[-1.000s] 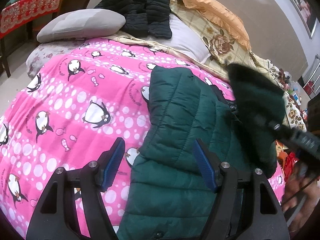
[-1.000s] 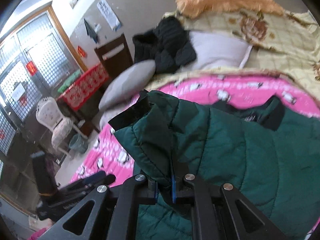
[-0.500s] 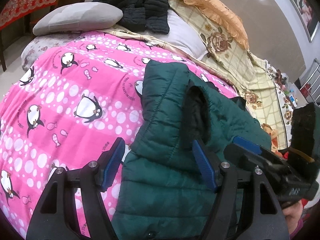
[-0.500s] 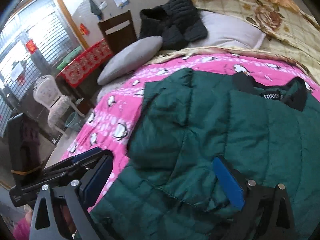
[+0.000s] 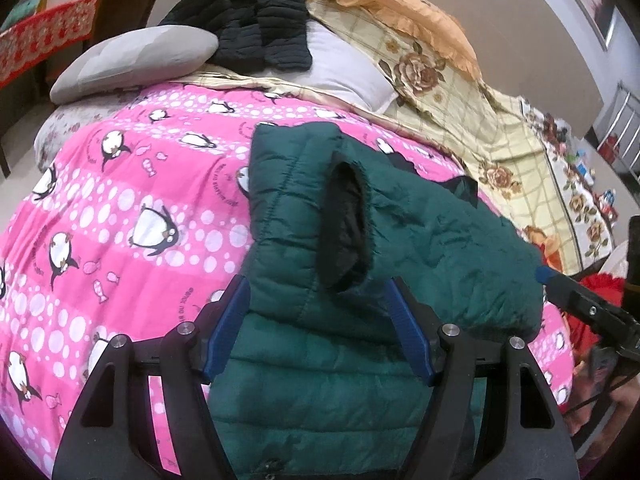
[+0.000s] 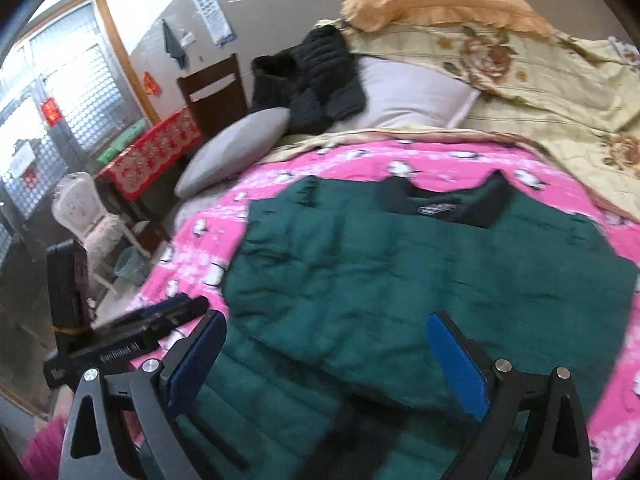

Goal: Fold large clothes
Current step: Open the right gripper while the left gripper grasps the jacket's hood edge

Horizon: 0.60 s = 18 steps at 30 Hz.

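A dark green quilted jacket lies on the pink penguin blanket. One sleeve is folded across its body, and the black-lined cuff faces me. In the right wrist view the jacket lies flat with its black collar at the far side. My left gripper is open, with its jaws on either side of the folded sleeve near the cuff. My right gripper is open and empty just above the jacket's near part. It also shows at the right edge of the left wrist view.
A black quilted jacket lies on a white pillow at the head of the bed. A grey pillow lies beside it. A floral quilt covers the right side. A chair, a red-clothed table and a white chair stand left of the bed.
My right gripper let go of the green sleeve, opened, and drew back toward the near right. The sleeve now lies folded across the jacket. My left gripper stayed open over the jacket.
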Tool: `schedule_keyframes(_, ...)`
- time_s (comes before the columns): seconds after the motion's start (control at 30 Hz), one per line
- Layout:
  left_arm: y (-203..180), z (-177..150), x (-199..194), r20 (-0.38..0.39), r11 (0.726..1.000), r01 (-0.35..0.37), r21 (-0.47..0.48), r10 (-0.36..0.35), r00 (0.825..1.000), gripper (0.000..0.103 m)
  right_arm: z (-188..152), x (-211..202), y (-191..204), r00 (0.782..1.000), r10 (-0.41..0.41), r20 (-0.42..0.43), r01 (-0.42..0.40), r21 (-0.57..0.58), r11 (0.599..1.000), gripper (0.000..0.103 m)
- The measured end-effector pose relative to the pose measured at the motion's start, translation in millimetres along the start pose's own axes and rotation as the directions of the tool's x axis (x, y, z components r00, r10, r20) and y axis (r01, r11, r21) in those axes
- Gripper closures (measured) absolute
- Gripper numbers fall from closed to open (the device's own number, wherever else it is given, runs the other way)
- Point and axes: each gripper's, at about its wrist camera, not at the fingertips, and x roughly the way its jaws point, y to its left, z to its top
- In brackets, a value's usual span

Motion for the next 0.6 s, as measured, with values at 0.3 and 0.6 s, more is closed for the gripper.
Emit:
schedule_keyframes(0.3, -16.3, -0.9, 20.4, -0.017, 1.0, -0.007, -0.002, 0.007, 1.0, 0.033, -31.9, -60.1, -69.7, 0.99, -0.139, 0.014, 0.138, 0.026, 0.99, 0.004)
schedule_keyframes(0.6, -31.9, -1.7, 44.6, -0.057, 1.0, -0.009, 0.008, 0.01, 0.998, 0.033, -64.0, -106.3, -123.9, 0.99, -0.137, 0.032, 0.13, 0.168, 0.977, 0.004)
